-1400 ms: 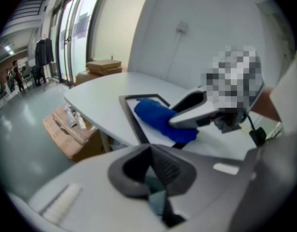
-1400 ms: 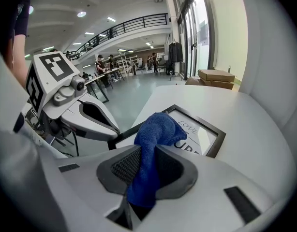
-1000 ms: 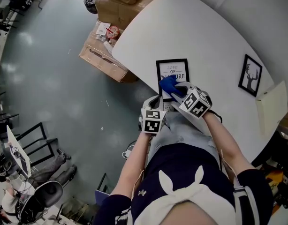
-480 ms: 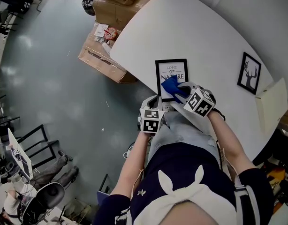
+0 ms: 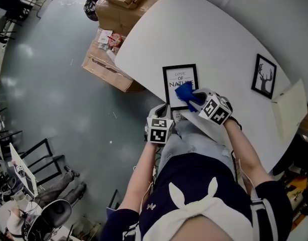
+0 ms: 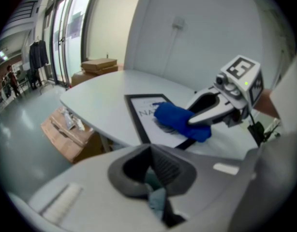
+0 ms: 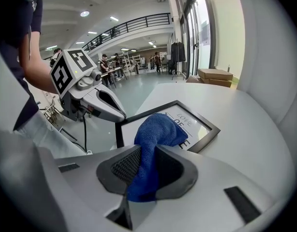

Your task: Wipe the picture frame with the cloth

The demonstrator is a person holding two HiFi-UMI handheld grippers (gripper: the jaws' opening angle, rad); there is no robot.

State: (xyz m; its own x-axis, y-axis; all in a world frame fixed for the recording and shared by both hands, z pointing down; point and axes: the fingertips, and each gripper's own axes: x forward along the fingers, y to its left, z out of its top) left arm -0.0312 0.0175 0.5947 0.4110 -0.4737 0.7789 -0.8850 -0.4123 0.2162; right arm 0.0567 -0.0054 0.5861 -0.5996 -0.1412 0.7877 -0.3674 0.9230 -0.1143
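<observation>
While right tool point(image 5: 193, 98) clamps blue cloth point(image 5: 184, 93) on picture frame point(image 5: 180, 76), white bench point(image 5: 214, 39), left tool point(image 5: 167, 108) closed, empty, beside frame.

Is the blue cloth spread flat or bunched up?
Bunched up: the right gripper pinches the cloth, whose free end sits as a rounded wad on the picture frame.

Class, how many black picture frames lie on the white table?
2. One black text-print frame lies at the white table's near edge, under the blue cloth held by the right gripper; the black deer-silhouette frame lies farther right. None appears hidden.
</observation>
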